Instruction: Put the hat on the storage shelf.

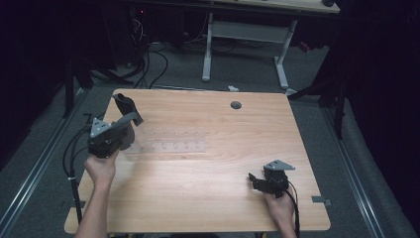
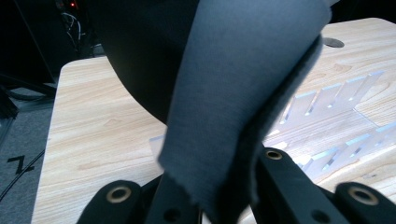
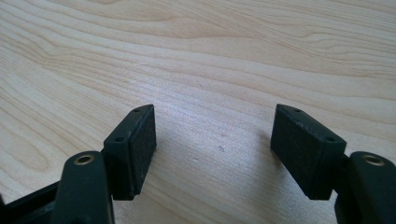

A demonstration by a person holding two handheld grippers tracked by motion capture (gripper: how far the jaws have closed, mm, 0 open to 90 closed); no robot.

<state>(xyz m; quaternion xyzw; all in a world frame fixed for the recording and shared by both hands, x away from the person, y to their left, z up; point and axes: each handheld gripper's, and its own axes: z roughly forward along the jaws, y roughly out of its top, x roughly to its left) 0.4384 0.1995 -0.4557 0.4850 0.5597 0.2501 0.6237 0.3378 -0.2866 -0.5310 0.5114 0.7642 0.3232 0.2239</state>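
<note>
1. Right gripper (image 1: 256, 181) at 5 o'clock on the table (image 1: 208, 208), nearest the person. Jaws stand wide with bare wood between the pads (image 3: 142, 144). It lies low against the top and points toward 9 o'clock. Judgement: parked, out of the way while the other hand works.

2. Left gripper (image 1: 130, 119) at 9 o'clock, raised off the table and aimed toward 12 o'clock. Jaws clamped narrow on a dark grey cloth (image 2: 233, 93), which looks like felt or a thick sock; I cannot tell which.

3. The cloth is pinched at its lower end, so the rest stands up past the jaw tips and curls over in the high view (image 1: 125, 102). Judgement: holding it by one end leaves the free length to be lowered or draped.

4. A clear rack (image 1: 171, 140) with upright slotted dividers lies flat just beyond the left gripper, near table centre. The cloth hangs above its 9 o'clock end, not touching as far as I can see. Judgement: likely the target.

5. Round grommet (image 1: 236, 105) at 12 o'clock.

6. No brand, label or readable writing anywhere.
</note>
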